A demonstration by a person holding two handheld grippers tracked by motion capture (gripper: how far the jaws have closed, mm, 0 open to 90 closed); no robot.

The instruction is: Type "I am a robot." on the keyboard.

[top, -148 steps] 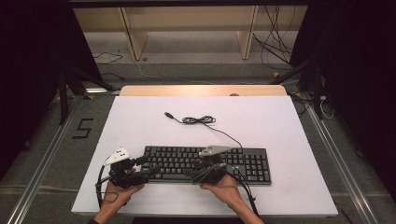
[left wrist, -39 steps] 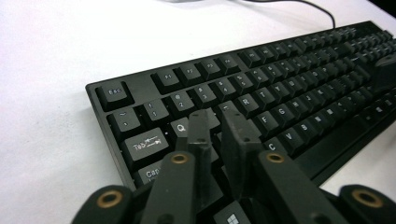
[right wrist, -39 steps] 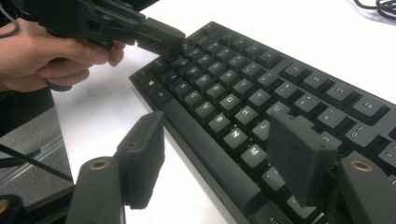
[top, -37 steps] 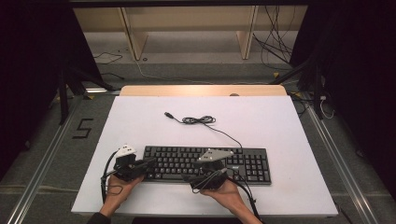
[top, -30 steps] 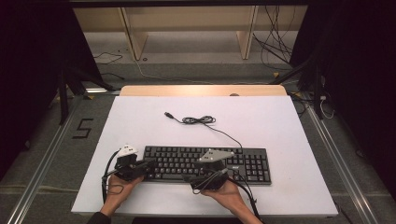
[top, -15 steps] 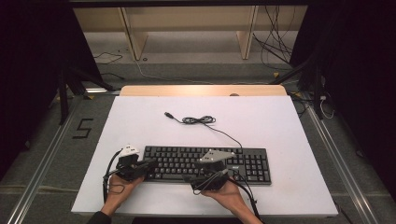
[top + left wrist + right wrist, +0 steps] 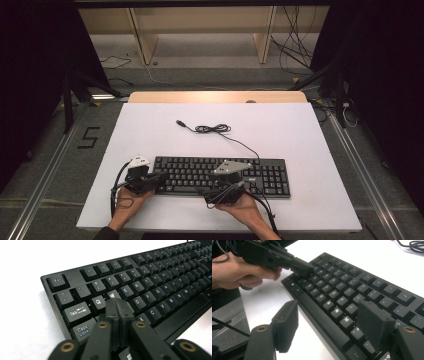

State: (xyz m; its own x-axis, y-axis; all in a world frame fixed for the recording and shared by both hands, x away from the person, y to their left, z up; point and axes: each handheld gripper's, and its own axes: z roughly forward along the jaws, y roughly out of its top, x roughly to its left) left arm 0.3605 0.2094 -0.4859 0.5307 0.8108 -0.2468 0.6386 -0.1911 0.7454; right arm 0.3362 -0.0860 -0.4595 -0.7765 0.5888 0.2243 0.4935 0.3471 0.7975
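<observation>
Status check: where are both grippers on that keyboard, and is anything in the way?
Left hand-held gripper shut, tip over the A/S keys. Right hand-held gripper open, straddling the keyboard's front edge. Coiled cable lies beyond, clear.

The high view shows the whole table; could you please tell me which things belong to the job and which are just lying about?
In the job:
keyboard
left gripper, shut, over its left-hand keys
right gripper, open, at its front edge

Lying about:
keyboard's loosely coiled cable
table
</observation>
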